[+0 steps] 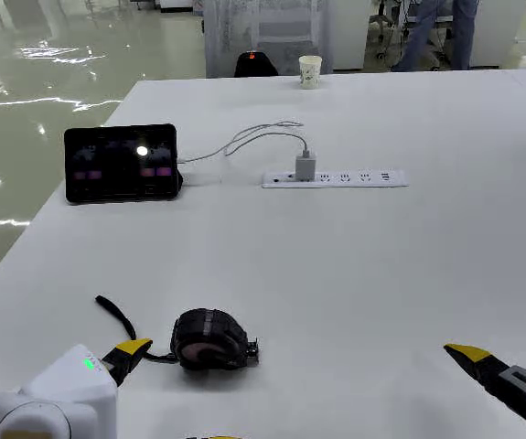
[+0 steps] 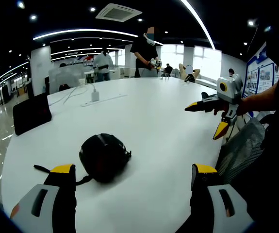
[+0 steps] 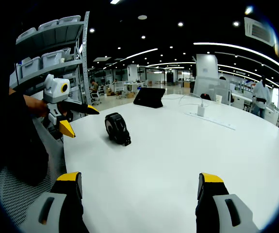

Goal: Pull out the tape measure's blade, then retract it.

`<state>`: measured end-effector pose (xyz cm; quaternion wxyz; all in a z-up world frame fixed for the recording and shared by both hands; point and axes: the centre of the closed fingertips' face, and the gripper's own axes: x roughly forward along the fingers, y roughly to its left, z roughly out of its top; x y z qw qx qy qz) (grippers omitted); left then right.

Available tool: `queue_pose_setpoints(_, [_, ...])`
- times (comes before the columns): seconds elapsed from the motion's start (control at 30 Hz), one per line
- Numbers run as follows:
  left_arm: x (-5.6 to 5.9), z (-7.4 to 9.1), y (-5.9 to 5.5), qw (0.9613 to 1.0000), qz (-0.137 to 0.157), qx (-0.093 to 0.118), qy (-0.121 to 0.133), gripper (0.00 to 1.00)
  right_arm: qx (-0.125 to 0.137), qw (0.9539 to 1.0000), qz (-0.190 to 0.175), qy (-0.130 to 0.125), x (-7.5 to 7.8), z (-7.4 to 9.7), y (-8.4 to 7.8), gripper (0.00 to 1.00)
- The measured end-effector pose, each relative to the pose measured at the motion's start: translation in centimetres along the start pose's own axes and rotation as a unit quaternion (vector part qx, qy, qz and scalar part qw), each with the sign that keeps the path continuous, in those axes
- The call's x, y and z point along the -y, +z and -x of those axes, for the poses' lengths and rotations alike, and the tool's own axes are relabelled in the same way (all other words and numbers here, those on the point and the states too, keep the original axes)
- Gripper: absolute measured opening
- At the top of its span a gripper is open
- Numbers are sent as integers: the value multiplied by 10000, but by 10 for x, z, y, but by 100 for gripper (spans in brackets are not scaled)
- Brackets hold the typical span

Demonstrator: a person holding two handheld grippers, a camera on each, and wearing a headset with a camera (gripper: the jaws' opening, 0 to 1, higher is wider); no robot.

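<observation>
Black tape measure [image 1: 212,340] at 7 o'clock on the white table [image 1: 381,274], no blade drawn out, strap [image 1: 114,314] trailing toward 10 o'clock. Spread wide and empty: left gripper [image 2: 133,169], just beside the tape measure; likewise spread and empty, right gripper [image 3: 139,177], well apart at 5 o'clock. Likely to skid or spin on the smooth top if tugged by the hook [image 1: 254,348] without a firm clamp on the body. Easy to pinch the strap instead, lose the small hook, or let the blade whip back. No readable brand or writing on the tape measure; paper cup [image 1: 310,70] marking too small to read.
</observation>
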<state>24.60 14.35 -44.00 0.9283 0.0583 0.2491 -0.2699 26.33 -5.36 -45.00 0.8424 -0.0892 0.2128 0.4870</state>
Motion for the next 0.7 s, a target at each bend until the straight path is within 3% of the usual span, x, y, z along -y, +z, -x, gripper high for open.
queue_pose_setpoints(0.7, [-1, -1, 1, 10000, -4, -8, -36, 99, -13, 10000, 7, -12, 1, 2, 0, 99])
